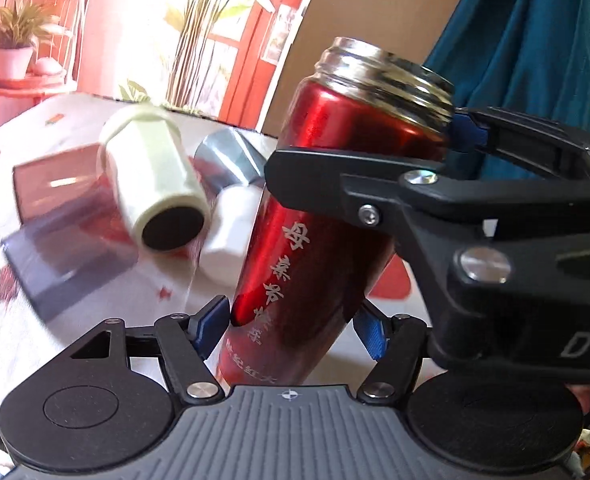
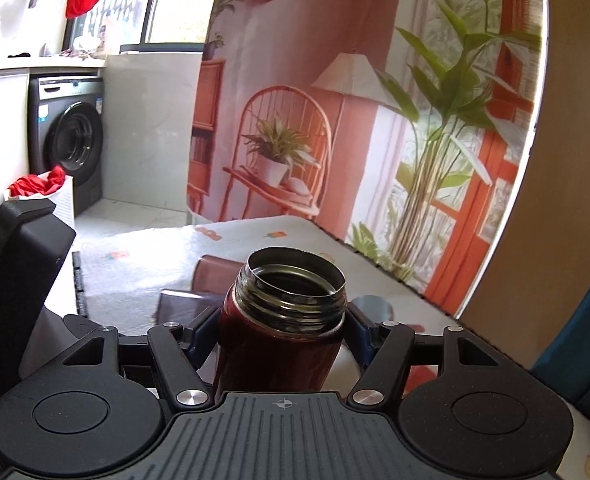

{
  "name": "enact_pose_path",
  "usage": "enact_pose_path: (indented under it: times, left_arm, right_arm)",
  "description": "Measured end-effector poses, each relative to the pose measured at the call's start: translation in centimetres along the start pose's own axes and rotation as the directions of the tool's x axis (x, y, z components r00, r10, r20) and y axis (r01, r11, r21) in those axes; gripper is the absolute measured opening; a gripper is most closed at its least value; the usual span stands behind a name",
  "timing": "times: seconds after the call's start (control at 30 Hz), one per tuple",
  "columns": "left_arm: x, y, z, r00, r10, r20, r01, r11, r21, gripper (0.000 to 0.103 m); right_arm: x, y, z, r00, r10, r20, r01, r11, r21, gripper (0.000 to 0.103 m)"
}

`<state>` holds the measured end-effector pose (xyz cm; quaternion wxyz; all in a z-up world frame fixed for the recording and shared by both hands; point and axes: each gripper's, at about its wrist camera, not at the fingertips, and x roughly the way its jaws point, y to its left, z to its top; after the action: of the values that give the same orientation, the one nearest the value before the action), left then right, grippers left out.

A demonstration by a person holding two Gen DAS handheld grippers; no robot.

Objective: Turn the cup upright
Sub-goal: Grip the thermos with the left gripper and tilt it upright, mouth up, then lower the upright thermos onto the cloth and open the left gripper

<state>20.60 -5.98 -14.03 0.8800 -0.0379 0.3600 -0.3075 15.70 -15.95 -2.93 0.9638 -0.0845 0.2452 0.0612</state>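
You are holding the red cup (image 1: 327,184) nearly upright, its open threaded mouth pointing up and leaning slightly. Your right hand-held gripper (image 2: 281,340) is clamping it just under the steel neck, jaws pressing on both sides. Your left hand-held gripper (image 1: 291,326) is bracketing the lower body with its blue pads (image 1: 211,326) spread; they seem to be just off the metal, though blur makes contact hard to judge. The flip itself looks mostly done. What is remaining is straightening the lean and settling the base on the tabletop (image 1: 75,128); the base is hidden, so whether it is resting there is unclear. Behind it, a cream cup (image 1: 155,176) is lying on its side.
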Motion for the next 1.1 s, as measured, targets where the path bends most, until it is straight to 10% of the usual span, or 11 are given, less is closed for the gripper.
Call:
enact_pose_path:
  times: [0.67,0.83,1.1]
  left_arm:
    - [-1.2,0.4,-0.5,0.998,0.035,-0.047,-0.035,0.999,0.01,0.093]
    - [-3.0,0.1,-0.7,0.998,0.05,-0.047,-0.05,0.999,-0.002,0.094]
    - [-5.7,-0.7,-0.8,0.991,0.117,-0.061,-0.117,0.993,0.014,0.1]
  right_arm:
    - [0.7,-2.9,0.9,0.998,0.065,-0.015,-0.062,0.989,0.136,0.062]
    - [0.0,-2.8,1.0,0.998,0.056,-0.025,-0.051,0.987,0.152,0.095]
    - [-1.3,-3.1,-0.4,0.996,0.02,-0.084,0.002,0.967,0.254,0.103]
